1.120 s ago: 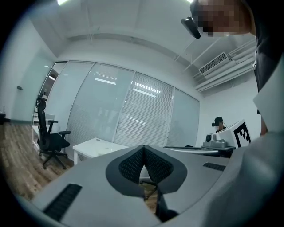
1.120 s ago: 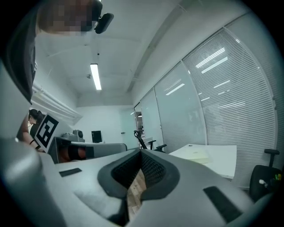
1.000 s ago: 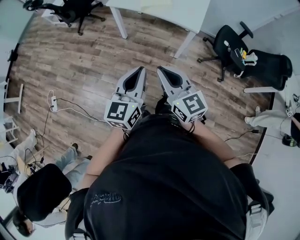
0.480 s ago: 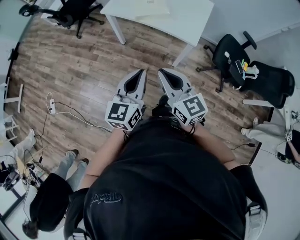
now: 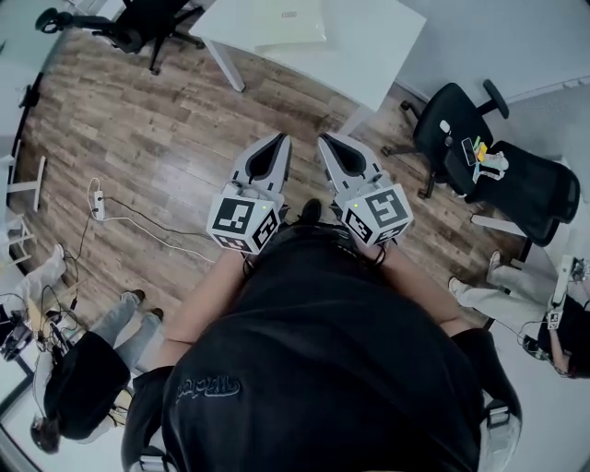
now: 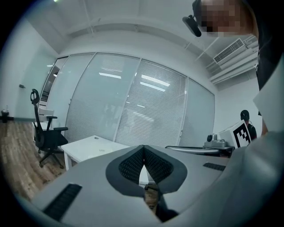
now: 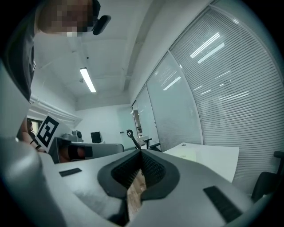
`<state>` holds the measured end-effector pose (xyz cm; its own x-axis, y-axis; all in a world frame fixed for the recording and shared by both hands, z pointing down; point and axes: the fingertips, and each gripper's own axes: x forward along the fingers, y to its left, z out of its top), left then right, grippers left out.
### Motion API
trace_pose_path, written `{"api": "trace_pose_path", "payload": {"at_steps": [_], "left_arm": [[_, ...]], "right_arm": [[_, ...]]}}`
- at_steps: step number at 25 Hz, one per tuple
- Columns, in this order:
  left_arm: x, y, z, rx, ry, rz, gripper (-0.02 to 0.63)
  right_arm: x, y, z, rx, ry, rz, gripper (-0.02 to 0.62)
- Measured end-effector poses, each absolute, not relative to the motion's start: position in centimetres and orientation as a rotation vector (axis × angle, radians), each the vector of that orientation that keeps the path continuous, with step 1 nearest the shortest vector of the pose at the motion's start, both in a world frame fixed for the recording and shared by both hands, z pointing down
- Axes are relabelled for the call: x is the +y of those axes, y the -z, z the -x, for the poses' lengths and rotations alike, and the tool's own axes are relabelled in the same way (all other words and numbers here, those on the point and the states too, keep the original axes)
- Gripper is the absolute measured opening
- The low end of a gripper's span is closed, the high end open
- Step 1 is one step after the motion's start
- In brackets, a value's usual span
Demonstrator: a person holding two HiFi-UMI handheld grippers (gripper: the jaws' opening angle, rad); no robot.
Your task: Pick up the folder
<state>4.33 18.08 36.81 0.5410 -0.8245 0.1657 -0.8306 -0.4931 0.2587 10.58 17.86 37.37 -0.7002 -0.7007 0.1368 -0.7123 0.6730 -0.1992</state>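
Observation:
A pale yellow folder [image 5: 288, 22] lies flat on the white table [image 5: 369, 46] at the top of the head view. My left gripper [image 5: 277, 140] and right gripper [image 5: 328, 142] are held side by side in front of my body, both shut and empty, pointing toward the table and well short of it over the wood floor. In the left gripper view the jaws meet with nothing between them, and the table [image 6: 91, 148] shows beyond. In the right gripper view the table [image 7: 208, 160] lies ahead to the right, with the folder [image 7: 188, 156] a pale patch on it.
Black office chairs stand at the top left [image 5: 138, 20] and at the right [image 5: 461, 124]. A power strip with cables [image 5: 97, 210] lies on the floor at the left. A seated person [image 5: 83, 369] is at the lower left; another person's legs [image 5: 489, 286] at the right.
The table and folder have come further into the head view from the top, so I have moved toward them. Both grippers stay shut, side by side.

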Motion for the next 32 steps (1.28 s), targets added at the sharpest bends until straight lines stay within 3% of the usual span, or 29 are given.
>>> {"api": "trace_pose_path", "payload": {"at_steps": [19,32], "left_arm": [[8.2,-37.6,-4.1,-1.312,-0.020,-2.472,0.012],[-3.4,-37.2,3.6,-1.235,-0.002,-2.502,0.012]], "right_arm": [[8.7,-38.4,-10.2,-2.792,-0.389,-1.225,0.021],[-2.3,-38.3,-2.2,-2.753,-0.373,-1.278,0.021]]}}
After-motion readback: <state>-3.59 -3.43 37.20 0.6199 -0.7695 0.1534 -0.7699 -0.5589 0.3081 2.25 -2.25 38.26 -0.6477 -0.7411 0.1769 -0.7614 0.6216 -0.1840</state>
